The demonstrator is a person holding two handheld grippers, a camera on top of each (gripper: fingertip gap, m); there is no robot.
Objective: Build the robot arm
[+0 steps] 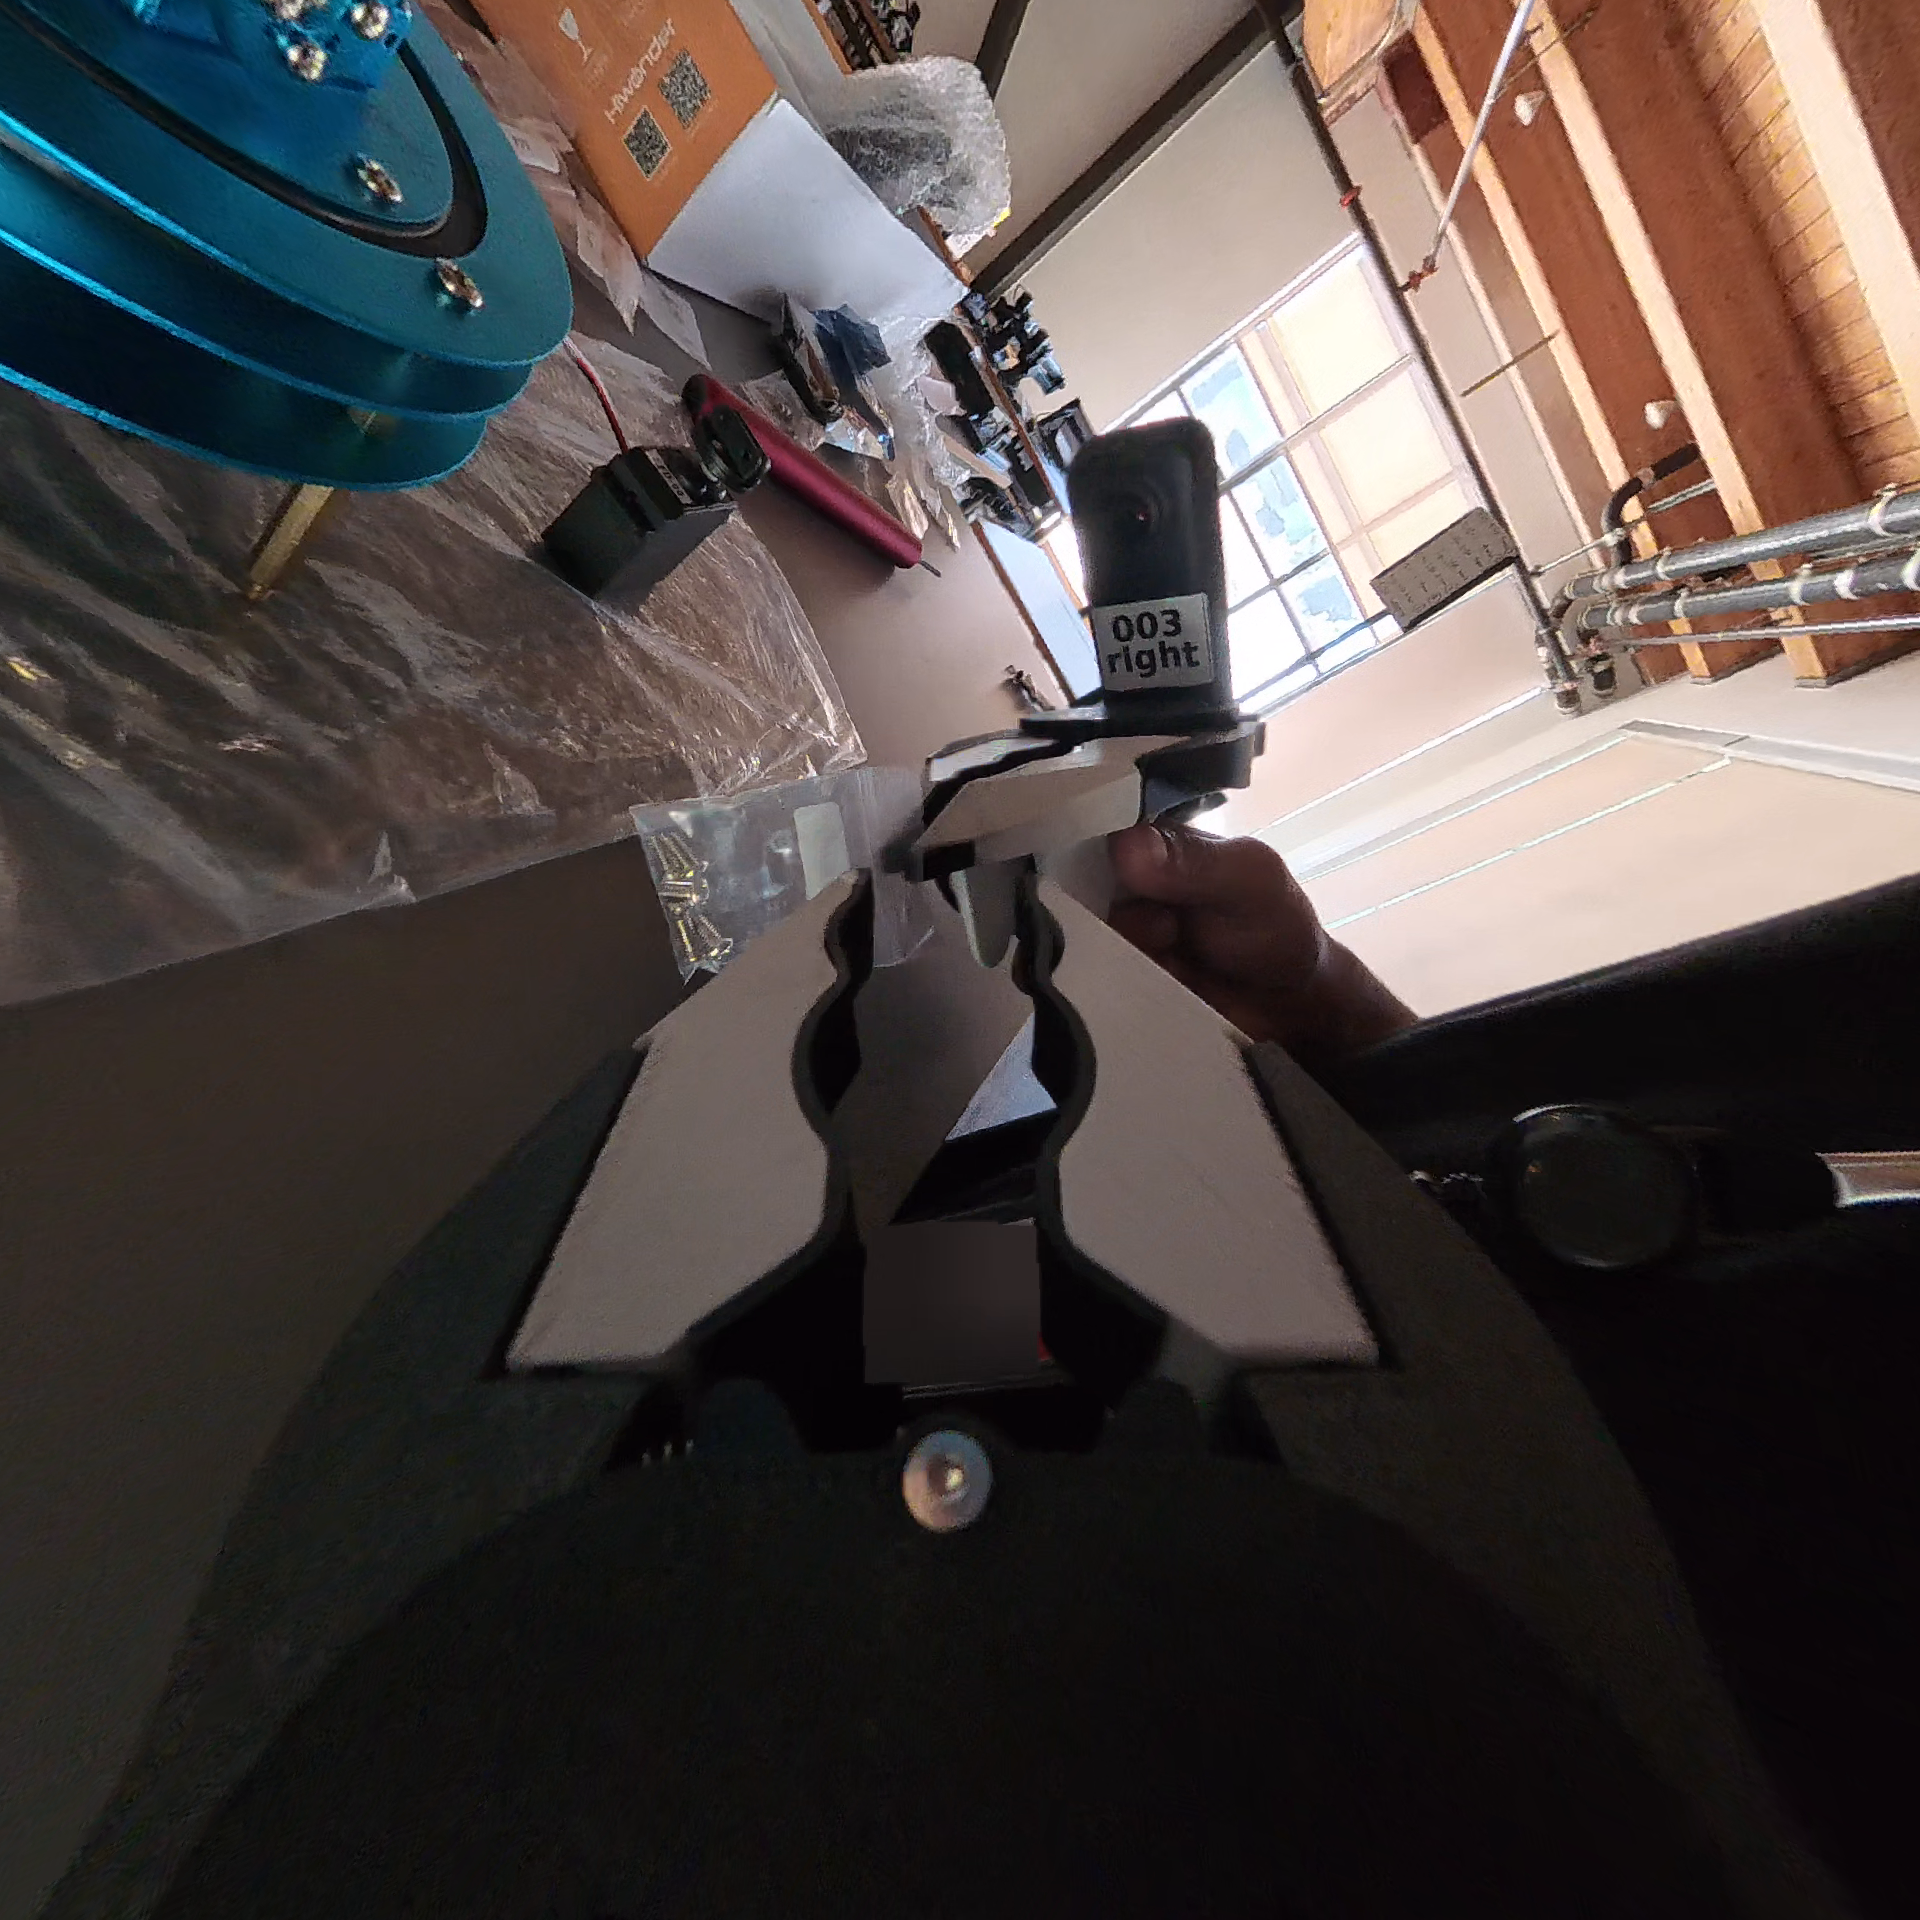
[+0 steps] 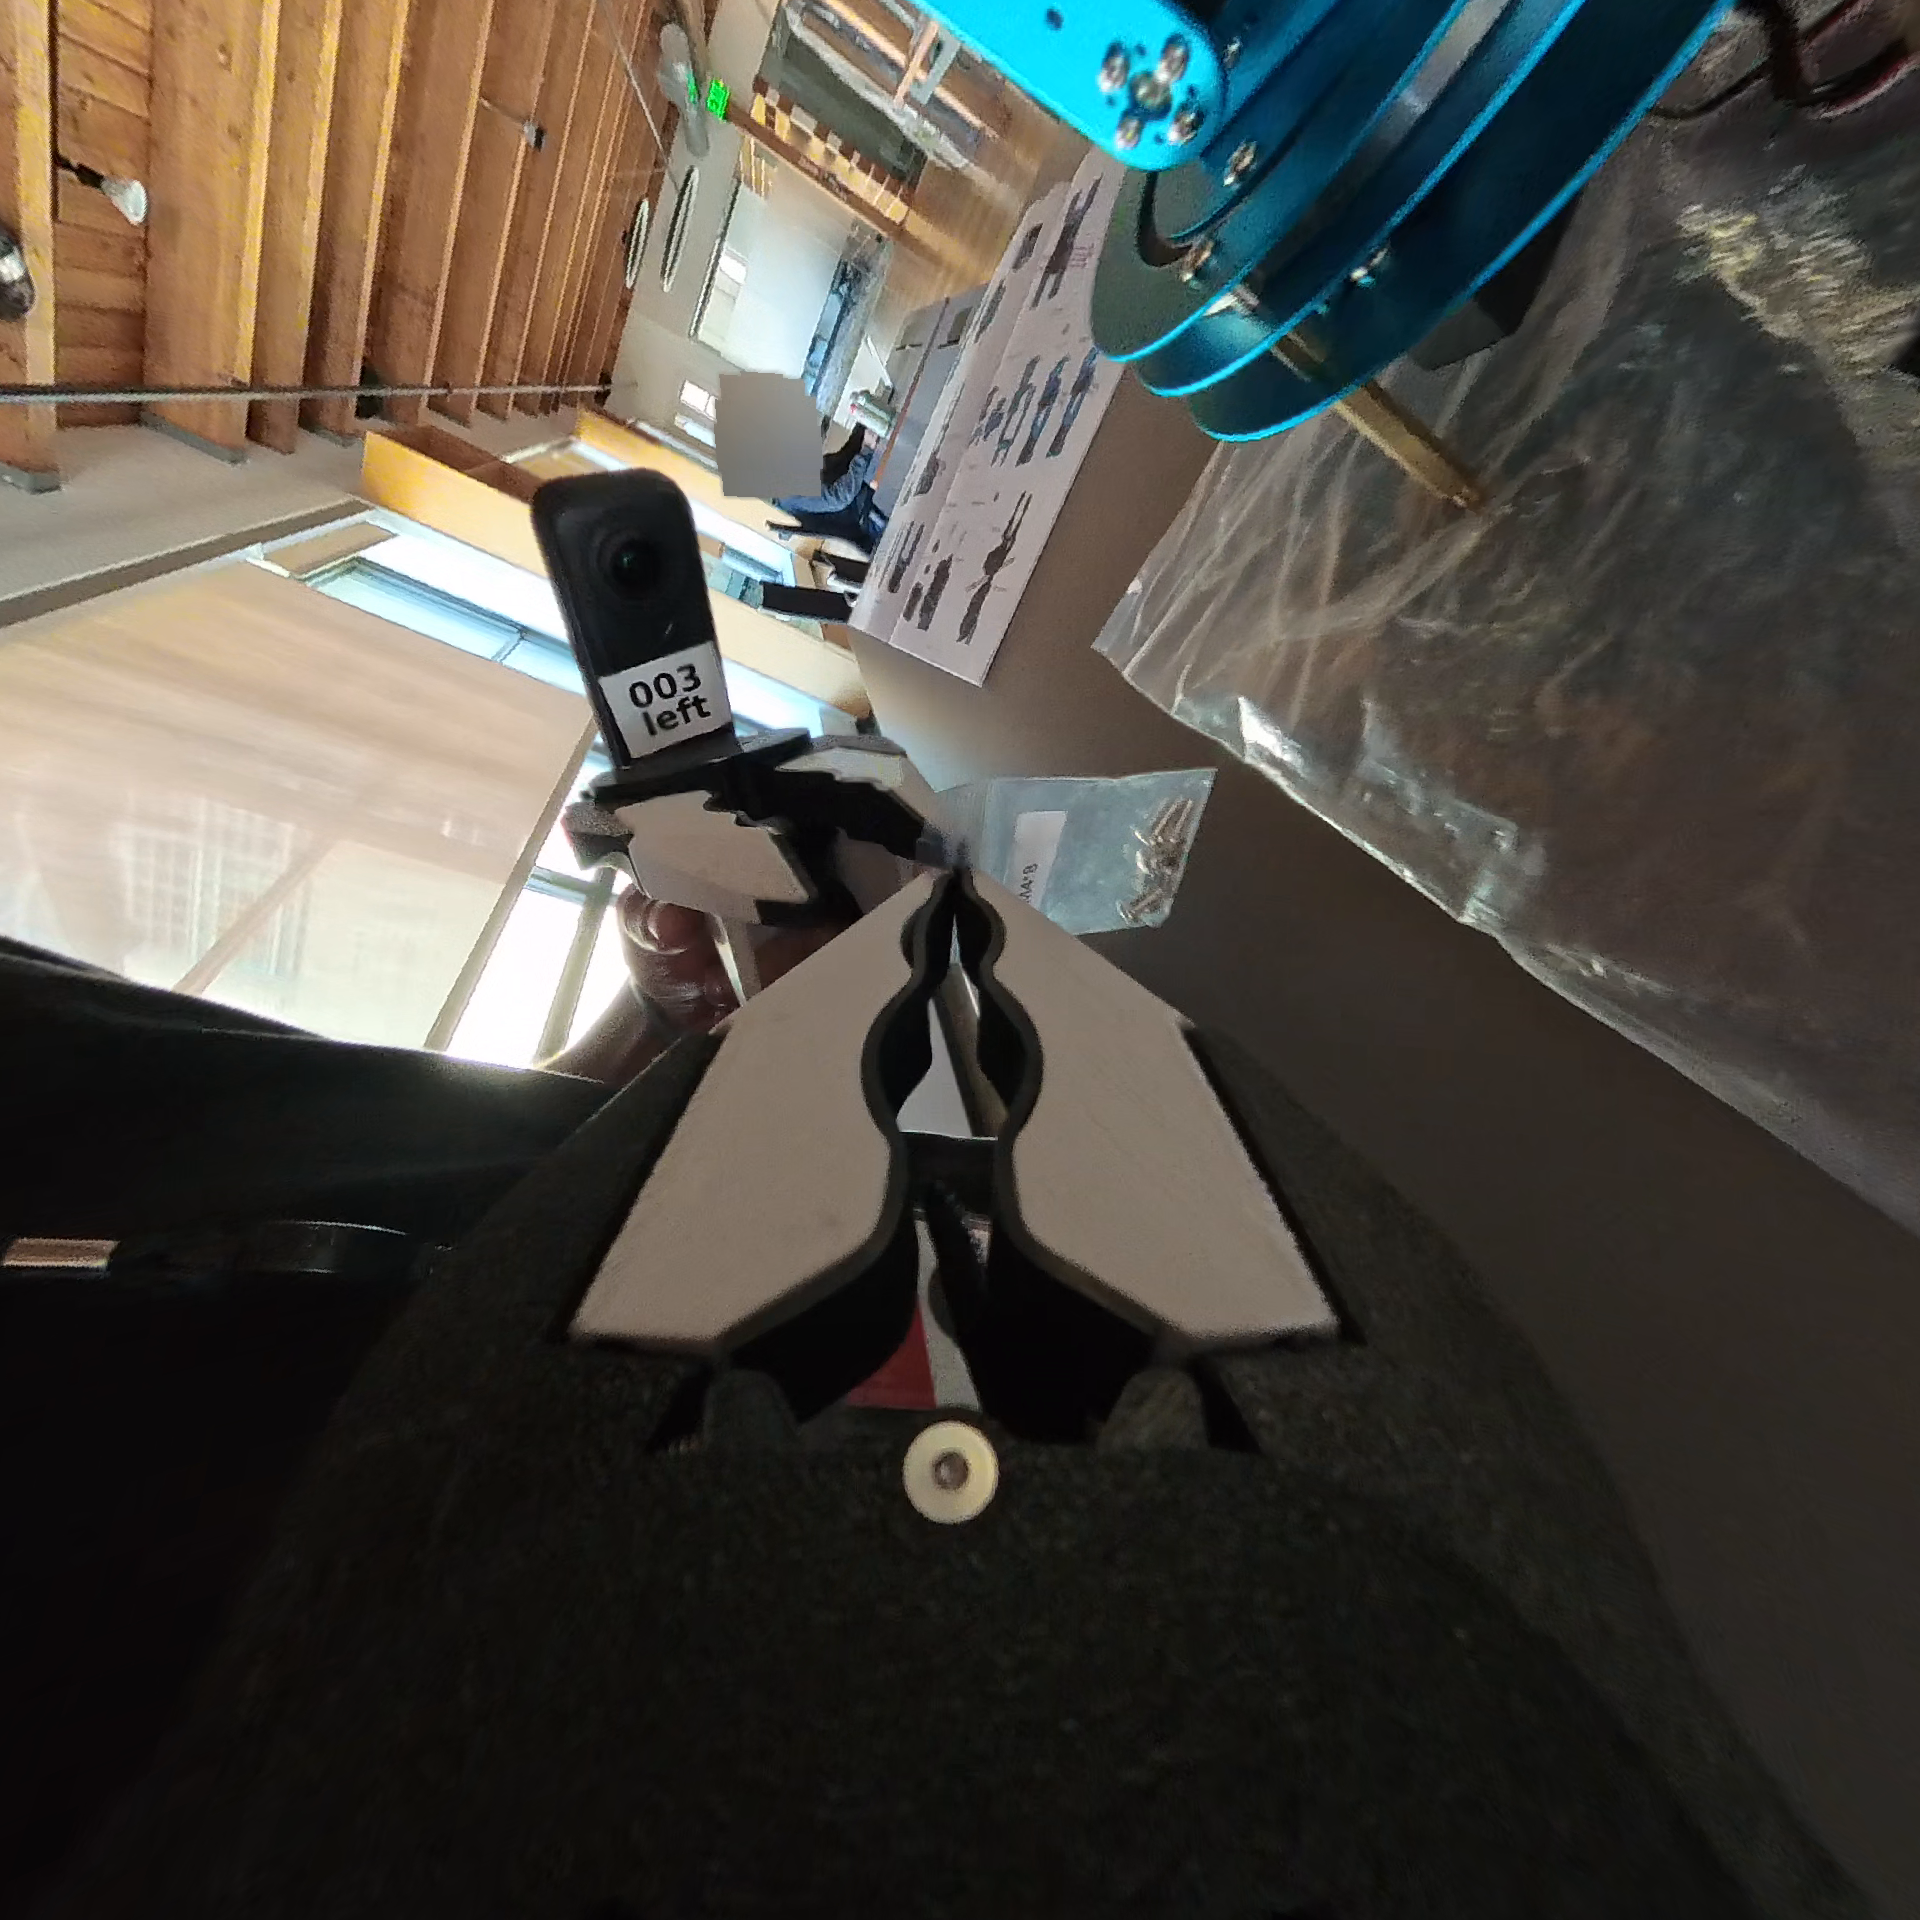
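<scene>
A small clear plastic bag of silver screws [image 1: 727, 862] is held above the brown table [image 1: 312, 1143]. My right gripper [image 2: 951, 881] is shut on the bag's edge [image 2: 1091, 842]. In the left wrist view the right gripper [image 1: 909, 847] comes in from the right, with a hand behind it. My left gripper [image 1: 945, 888] is open, with a strip of the bag's plastic between its fingertips. In the right wrist view the left gripper [image 2: 920, 844] meets the bag from the left. The two grippers' tips almost touch.
A blue metal disc assembly [image 1: 260, 239] on brass standoffs stands on a large crinkled clear plastic sheet [image 1: 364, 727]. Beyond lie a black servo [image 1: 634, 520], a red tool [image 1: 821, 478], an orange and white box [image 1: 665, 114] and a printed sheet [image 2: 997, 436]. A person sits far back. Less than 4 cm separates the two grippers' tips.
</scene>
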